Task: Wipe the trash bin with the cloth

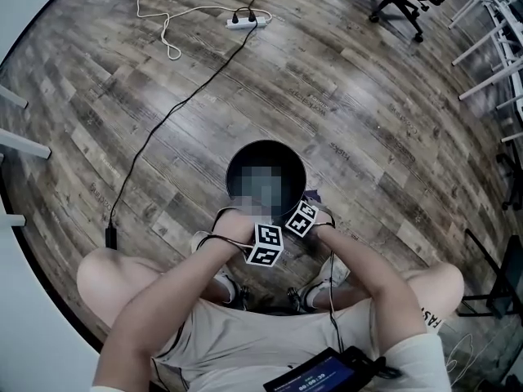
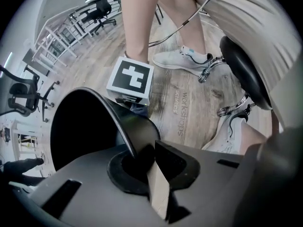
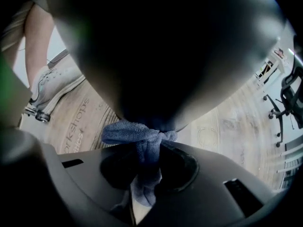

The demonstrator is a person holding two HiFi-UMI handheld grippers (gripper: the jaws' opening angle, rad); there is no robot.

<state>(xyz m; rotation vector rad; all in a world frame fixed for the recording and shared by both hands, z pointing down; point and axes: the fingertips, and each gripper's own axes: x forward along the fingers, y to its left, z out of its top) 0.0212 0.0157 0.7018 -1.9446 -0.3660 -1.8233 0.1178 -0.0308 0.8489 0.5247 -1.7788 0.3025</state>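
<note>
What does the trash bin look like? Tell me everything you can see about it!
The trash bin is round, black and smooth, with an open top and no lid. It stands on the wooden floor. The left gripper pinches its thin rim between its jaws. The right gripper holds a blue cloth up against the bin's dark outer wall. What lies inside cannot be seen.
</note>
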